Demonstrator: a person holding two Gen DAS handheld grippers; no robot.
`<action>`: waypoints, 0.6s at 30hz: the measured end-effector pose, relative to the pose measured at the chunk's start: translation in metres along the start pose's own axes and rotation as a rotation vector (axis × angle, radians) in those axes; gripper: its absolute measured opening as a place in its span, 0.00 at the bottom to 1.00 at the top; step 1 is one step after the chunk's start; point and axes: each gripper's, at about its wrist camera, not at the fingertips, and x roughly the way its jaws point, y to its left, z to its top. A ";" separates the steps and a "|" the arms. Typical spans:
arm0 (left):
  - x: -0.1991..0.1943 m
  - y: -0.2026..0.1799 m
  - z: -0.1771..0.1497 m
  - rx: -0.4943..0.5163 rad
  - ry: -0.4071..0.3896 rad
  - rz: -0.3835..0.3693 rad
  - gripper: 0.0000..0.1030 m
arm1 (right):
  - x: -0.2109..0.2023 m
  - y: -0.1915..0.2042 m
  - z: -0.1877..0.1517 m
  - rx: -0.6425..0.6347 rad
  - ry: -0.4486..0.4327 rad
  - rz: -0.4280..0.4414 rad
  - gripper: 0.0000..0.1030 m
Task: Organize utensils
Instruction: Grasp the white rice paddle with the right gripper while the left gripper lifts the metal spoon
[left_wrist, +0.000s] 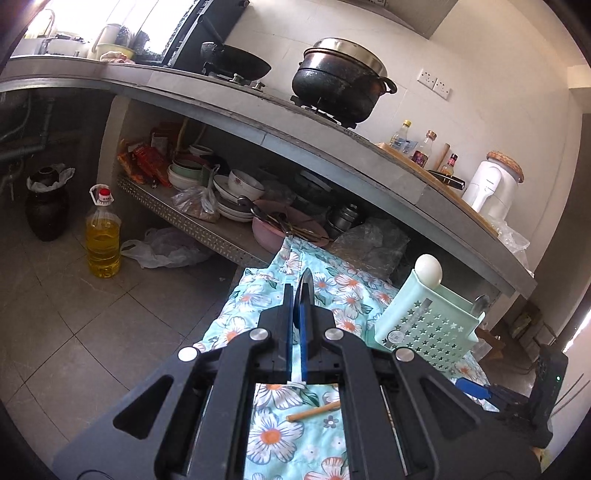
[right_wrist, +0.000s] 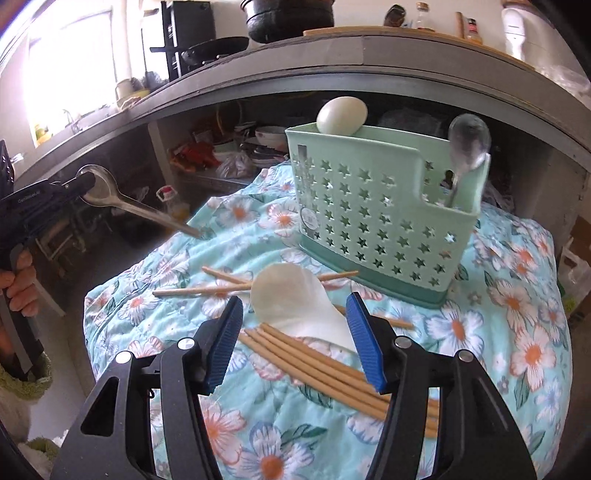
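The left gripper (right_wrist: 79, 182) was clenched on the bowl of a metal spoon (right_wrist: 110, 194), lifted off the floral cloth (right_wrist: 517, 332) at nine o'clock from the utensil caddy (right_wrist: 369, 206), the spoon's handle slanting down toward four o'clock; a hand (right_wrist: 20, 282) held that tool's grip. The right gripper (right_wrist: 295, 325) hung with its blue pads apart, grasping nothing, above a white ceramic spoon (right_wrist: 291, 295) and a bundle of chopsticks (right_wrist: 317, 362) lying on the cloth at six o'clock of the caddy. More chopsticks (right_wrist: 207, 290) lay scattered at eight o'clock. The pale green caddy stood upright, with a white spoon (right_wrist: 341, 114) at its back left and a metal spoon (right_wrist: 469, 142) in its right compartment.
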 end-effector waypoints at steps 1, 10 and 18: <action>-0.001 0.003 0.000 -0.004 0.001 -0.001 0.01 | 0.009 -0.004 0.008 -0.014 0.025 0.020 0.55; 0.002 0.017 -0.003 -0.032 0.019 -0.007 0.01 | 0.082 -0.025 0.035 -0.063 0.253 0.138 0.48; 0.007 0.020 -0.005 -0.037 0.033 -0.012 0.01 | 0.093 -0.009 0.023 -0.154 0.330 0.130 0.26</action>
